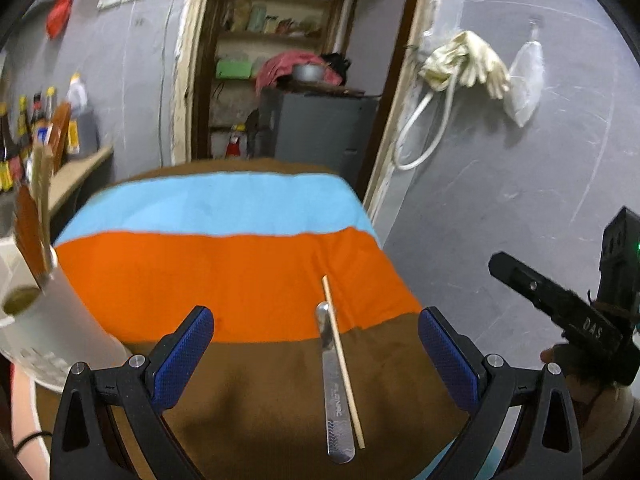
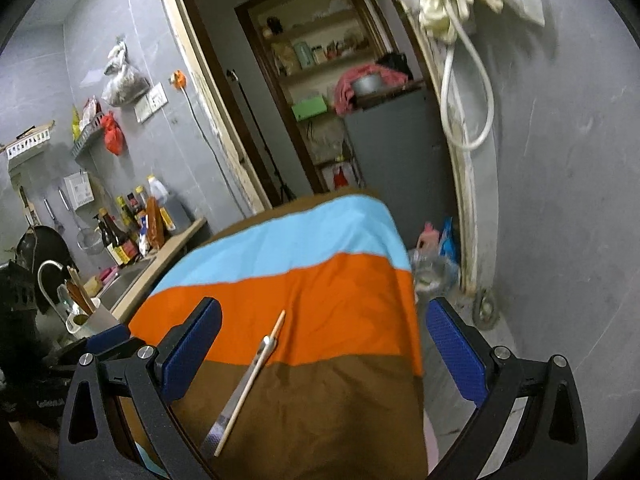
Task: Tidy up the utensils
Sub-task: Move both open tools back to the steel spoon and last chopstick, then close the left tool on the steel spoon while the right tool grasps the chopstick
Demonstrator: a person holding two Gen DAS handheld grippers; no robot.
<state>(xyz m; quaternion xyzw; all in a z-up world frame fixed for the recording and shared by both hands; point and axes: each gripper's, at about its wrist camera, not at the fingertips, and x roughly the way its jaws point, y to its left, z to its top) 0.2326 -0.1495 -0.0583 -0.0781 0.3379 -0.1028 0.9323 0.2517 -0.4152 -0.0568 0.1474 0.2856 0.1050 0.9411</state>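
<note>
Two utensils, a wooden chopstick (image 1: pixel 343 360) and a metal handle (image 1: pixel 335 392), lie touching on the striped cloth (image 1: pixel 224 272); left tool (image 1: pixel 316 356) and right tool (image 2: pixel 324 348) both gape empty.

A home kitchen: sauce bottles (image 2: pixel 120 236) beside a sink (image 2: pixel 124 284), pantry shelves (image 2: pixel 316 52) behind.

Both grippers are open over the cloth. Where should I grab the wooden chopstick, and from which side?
Probably grip the wooden chopstick at its far end, on the orange stripe, coming straight down with the fingers either side of it. That end sticks out past the tip of the metal utensil handle; lower down the stick lies across or against the metal, so a pinch there would likely catch both. The left gripper sits nearest.
</note>
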